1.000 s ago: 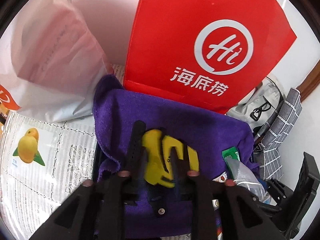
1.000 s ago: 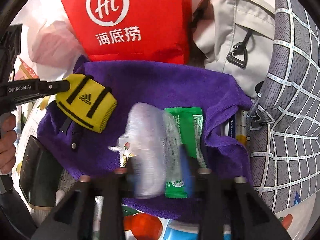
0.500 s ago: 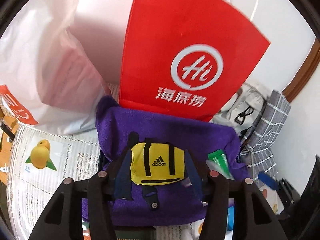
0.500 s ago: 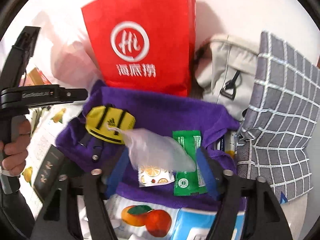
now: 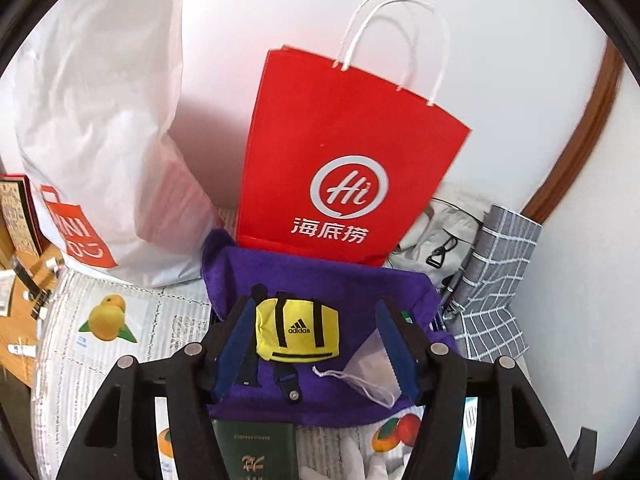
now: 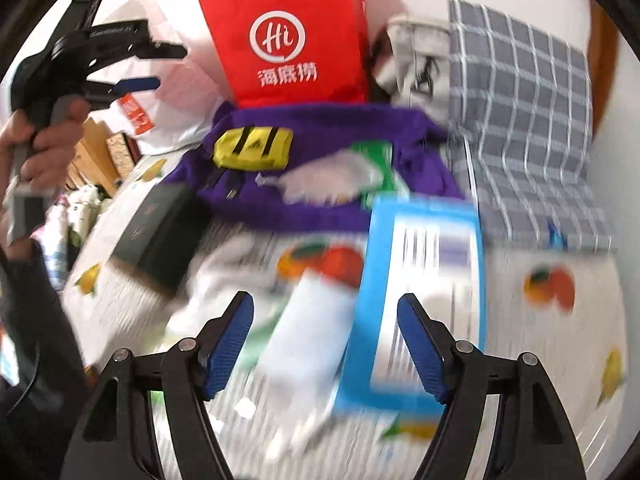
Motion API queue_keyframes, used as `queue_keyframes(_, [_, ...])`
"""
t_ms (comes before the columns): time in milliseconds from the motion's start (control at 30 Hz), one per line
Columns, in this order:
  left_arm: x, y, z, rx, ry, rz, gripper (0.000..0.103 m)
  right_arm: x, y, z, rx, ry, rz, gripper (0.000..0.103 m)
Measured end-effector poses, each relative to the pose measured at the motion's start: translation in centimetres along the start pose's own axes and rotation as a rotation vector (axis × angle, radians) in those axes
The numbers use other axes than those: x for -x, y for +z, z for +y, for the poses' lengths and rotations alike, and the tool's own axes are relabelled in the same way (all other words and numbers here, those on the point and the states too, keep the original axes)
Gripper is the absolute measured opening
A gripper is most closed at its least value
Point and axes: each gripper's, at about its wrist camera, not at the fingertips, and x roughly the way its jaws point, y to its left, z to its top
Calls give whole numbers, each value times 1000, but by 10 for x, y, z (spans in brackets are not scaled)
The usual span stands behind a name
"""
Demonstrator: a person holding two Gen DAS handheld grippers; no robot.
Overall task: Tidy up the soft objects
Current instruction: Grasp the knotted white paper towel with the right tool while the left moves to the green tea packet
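Observation:
A small yellow Adidas pouch lies on a purple towel in front of a red paper bag. A clear mesh drawstring bag lies on the towel to its right. My left gripper is open and empty, raised above the towel with its fingers either side of the pouch. In the right wrist view the pouch, mesh bag and towel lie farther back. My right gripper is open and empty above a blue-edged packet, in a blurred frame.
A white Uniqlo plastic bag stands at the left, a grey backpack and a checked grey cloth at the right. A dark green booklet and white cloths lie on the fruit-print tablecloth.
Both grippers have opened and pulled back and up. The left let go of the yellow pouch, the right let go of the mesh bag; both now lie on the purple towel.

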Motion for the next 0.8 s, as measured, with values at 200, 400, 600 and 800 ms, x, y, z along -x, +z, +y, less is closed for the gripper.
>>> queue_keyframes(200, [27, -20, -12, -45, -1, -20, 67, 25, -45, -7, -27, -25, 1, 56])
queue_keyframes(400, [52, -60, -16, -78, 15, 19, 68, 12, -72, -1, -43, 22, 33, 56])
queue_keyframes(600, [68, -113, 0, -72, 26, 64, 69, -23, -91, 9, -22, 49, 73, 56])
queue_keyframes(800, [70, -158, 19, -15, 19, 122, 69, -34, -92, 18, 38, -46, -4, 41])
